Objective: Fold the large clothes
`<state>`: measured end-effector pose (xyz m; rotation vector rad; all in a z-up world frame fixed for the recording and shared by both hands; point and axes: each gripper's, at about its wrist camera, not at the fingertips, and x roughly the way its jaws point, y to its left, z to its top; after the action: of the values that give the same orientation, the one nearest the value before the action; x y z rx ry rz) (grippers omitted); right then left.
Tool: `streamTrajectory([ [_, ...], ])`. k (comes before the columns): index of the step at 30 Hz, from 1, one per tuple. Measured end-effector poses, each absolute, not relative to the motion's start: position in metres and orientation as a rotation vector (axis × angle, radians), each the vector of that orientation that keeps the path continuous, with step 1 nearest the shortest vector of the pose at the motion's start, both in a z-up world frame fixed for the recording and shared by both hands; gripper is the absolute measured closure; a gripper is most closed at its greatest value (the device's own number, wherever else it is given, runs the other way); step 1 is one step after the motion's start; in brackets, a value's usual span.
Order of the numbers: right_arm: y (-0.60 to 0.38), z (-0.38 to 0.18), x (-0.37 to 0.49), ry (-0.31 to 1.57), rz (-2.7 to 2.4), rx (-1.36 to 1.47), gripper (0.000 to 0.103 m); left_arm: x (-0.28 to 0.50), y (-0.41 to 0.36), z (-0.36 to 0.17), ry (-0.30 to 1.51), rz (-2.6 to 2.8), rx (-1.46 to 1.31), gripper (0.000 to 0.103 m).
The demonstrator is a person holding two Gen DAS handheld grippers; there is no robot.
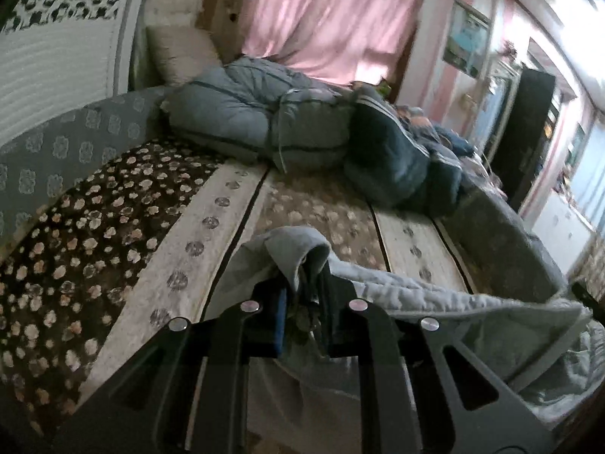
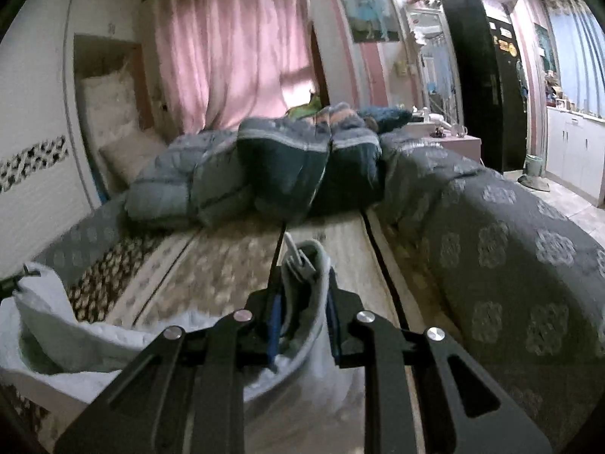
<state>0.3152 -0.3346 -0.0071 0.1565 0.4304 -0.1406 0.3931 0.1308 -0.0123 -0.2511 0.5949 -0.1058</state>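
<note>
Now my left tongs (image 1: 302, 283) clench a bunched edge of the grey garment (image 1: 435, 295), my right tongs (image 2: 302, 291) clamp its other end, cloth sagging between above the bed (image 1: 211, 227); quilts (image 2: 264, 166) heaped beyond.

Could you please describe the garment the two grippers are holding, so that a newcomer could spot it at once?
Start from the bed with its flower-patterned cover, below the pink curtain. At its near edge, the left gripper and right gripper each pinch a light grey garment. Unlike the darker blue folded quilts piled farther back, it is pale, thin and held up.
</note>
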Motion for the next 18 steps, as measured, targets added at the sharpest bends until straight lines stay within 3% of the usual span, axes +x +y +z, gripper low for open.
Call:
streamTrajectory([
  [3,-0.343,-0.032,0.355,0.496,-0.170,0.151,0.083,0.440,0.129,-0.048,0.664,-0.064,-0.272,0.090],
  [9,-0.353,-0.151,0.417,0.781,-0.181,0.167,0.086,0.513,0.115,-0.171,0.929,0.016,-0.223,0.090],
  [15,-0.361,-0.154,0.426,0.795,-0.159,0.194,0.086,0.523,0.110,-0.169,0.920,0.008,-0.189,0.084],
  [17,-0.365,-0.142,0.419,0.765,-0.151,0.202,0.081,0.519,0.111,-0.158,0.920,0.000,-0.189,0.078],
  [18,-0.364,-0.130,0.414,0.742,-0.148,0.204,0.080,0.513,0.110,-0.145,0.896,-0.010,-0.186,0.067],
])
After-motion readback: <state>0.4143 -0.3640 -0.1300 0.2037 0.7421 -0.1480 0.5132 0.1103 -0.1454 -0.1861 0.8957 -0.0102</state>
